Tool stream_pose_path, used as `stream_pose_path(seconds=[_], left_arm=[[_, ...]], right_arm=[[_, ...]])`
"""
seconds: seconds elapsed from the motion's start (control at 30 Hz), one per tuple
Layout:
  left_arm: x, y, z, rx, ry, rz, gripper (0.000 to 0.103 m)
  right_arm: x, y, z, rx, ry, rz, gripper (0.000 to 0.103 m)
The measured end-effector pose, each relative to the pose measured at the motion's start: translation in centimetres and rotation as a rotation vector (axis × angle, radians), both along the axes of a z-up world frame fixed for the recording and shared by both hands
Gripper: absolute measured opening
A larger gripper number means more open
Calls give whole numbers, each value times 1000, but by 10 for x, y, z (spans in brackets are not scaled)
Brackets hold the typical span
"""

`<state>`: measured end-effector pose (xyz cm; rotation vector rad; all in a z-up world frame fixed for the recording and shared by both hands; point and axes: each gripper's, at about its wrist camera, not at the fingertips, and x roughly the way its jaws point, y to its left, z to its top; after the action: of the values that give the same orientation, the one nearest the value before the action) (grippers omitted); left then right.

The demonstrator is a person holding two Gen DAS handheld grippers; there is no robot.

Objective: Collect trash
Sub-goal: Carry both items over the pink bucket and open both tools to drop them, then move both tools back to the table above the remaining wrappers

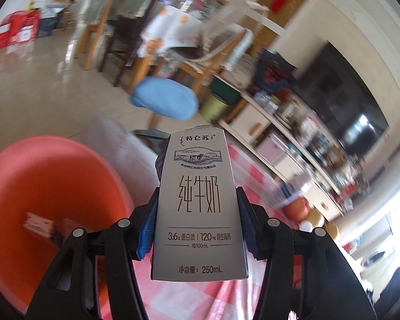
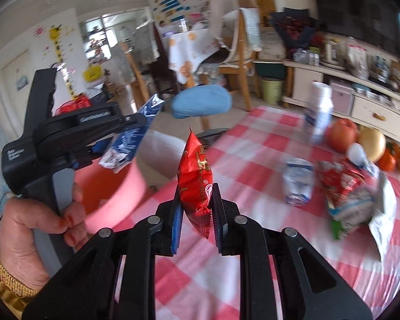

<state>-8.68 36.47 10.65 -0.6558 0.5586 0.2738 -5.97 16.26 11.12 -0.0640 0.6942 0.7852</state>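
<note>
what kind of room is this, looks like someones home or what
Most likely a lived-in home, a living and dining room in one. A red-checked tablecloth covers the table, wooden dining chairs stand behind it, and a big dark television sits over a cluttered cabinet.

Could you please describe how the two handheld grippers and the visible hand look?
Both the left gripper and the right gripper have black linkage arms with silver rivets and ridged blue pads. The left gripper's body carries small white lettering and a grey handle. The hand wears a mustard knit cuff.
</note>
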Motion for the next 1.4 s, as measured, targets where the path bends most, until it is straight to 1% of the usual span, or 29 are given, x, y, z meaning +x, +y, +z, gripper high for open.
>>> stream_pose_path(seconds=[0.13, 0.27, 0.4, 0.5, 0.53, 0.57, 0.6, 0.63, 0.67, 0.7, 0.73, 0.77, 0.83, 0.97, 1.07, 1.17, 1.2, 1.3, 1.33, 1.4], left_arm=[[-20, 42, -3, -32, 12, 117, 55], [-40, 78, -4, -55, 10, 211, 55], [-53, 102, -6, -68, 14, 272, 55], [-59, 115, -9, -73, 38, 313, 55], [-60, 120, -10, -71, 58, 326, 56], [-59, 123, -11, -65, 77, 335, 63], [-58, 125, -12, -55, 100, 349, 70], [-58, 126, -12, -49, 113, 358, 80], [-59, 128, -13, -42, 125, 359, 81], [-55, 128, -13, -33, 138, 350, 81], [-55, 128, -14, -29, 147, 344, 84], [-53, 127, -15, -26, 154, 339, 88], [-50, 125, -16, -25, 159, 327, 89], [-51, 117, -14, -16, 134, 311, 89], [-52, 109, -12, -2, 101, 312, 89], [-51, 100, -10, 21, 66, 301, 89], [-49, 97, -8, 34, 57, 296, 89], [-44, 81, 0, 113, -6, 255, 91], [-42, 76, 4, 135, -26, 240, 93], [-36, 61, 10, 198, -67, 200, 95]], right_arm=[[-10, 46, 4, -10, -7, 89, 22], [-15, 88, 6, -19, -4, 163, 22], [-22, 123, 3, -28, 5, 221, 22], [-24, 144, -7, -38, 26, 257, 22], [-23, 150, -11, -38, 44, 273, 22], [-22, 154, -14, -39, 59, 287, 24], [-22, 157, -18, -52, 55, 280, 26], [-22, 158, -20, -63, 47, 266, 37], [-21, 157, -21, -61, 45, 257, 50], [-21, 153, -21, -50, 46, 242, 54], [-20, 149, -21, -43, 47, 226, 61], [-19, 143, -20, -30, 52, 211, 65], [-17, 133, -19, -12, 56, 190, 67], [-15, 111, -15, 0, 32, 128, 77], [-15, 98, -14, -17, 15, 99, 82], [-24, 85, -16, -57, -11, 72, 84], [-24, 81, -17, -68, -18, 66, 84], [-27, 72, -19, -90, -30, 53, 84], [-28, 63, -21, -103, -33, 41, 85], [-28, 53, -23, -105, -32, 29, 85]])
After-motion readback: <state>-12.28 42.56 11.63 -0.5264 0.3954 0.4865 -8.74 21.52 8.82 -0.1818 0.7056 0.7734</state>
